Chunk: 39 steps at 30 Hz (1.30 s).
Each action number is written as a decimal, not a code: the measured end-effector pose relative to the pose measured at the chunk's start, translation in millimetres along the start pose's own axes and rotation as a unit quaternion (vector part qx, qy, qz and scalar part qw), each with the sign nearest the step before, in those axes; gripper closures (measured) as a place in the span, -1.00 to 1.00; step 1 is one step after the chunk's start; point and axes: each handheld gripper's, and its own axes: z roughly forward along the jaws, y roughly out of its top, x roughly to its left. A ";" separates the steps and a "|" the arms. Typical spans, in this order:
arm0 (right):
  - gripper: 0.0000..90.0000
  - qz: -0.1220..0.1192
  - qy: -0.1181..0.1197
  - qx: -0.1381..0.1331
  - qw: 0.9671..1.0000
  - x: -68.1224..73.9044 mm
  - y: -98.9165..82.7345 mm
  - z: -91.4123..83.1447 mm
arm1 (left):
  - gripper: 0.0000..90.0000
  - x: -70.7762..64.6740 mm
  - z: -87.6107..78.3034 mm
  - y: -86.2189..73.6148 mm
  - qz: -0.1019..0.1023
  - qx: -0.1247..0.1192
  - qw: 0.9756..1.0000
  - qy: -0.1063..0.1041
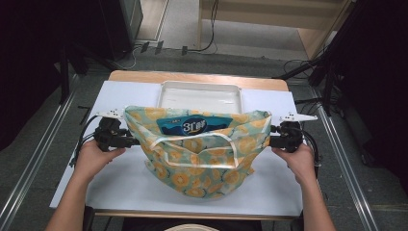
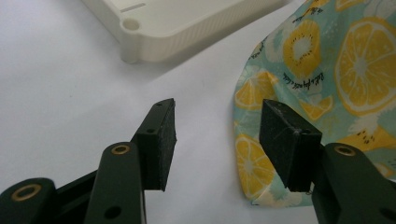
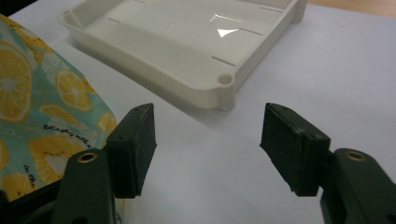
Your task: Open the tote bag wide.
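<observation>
A fabric bag [image 1: 202, 159] printed with lemon slices lies in the middle of the white table cover. A blue packet [image 1: 192, 126] sticks out of its mouth, and its cream handles lie across the front. My left gripper [image 1: 134, 141] is at the bag's left edge, my right gripper [image 1: 272, 139] at its right edge. In the left gripper view the left gripper [image 2: 217, 116] is open, with the bag [image 2: 327, 56] beside its right jaw and no pad pressing on it. In the right gripper view the right gripper [image 3: 208, 121] is open over bare cover, and the bag [image 3: 28, 84] lies behind its left jaw.
A shallow white tray [image 1: 199, 83] sits just behind the bag, with a corner near each gripper [image 2: 187, 28] [image 3: 187, 37]. The wooden table edge [image 1: 197, 76] runs behind it. Black stands and cables are on the floor around the table.
</observation>
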 end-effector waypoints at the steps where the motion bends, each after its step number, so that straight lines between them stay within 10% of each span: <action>1: -0.12 0.000 0.006 -0.002 1.000 -0.3 0.3 -0.4 | 0.04 0.1 -0.7 0.2 0.001 0.002 1.000 0.000; 39: 0.00 0.001 0.028 0.019 0.999 -0.4 5.0 -0.7 | -0.07 2.5 -4.4 -1.4 -0.011 0.005 1.000 -0.018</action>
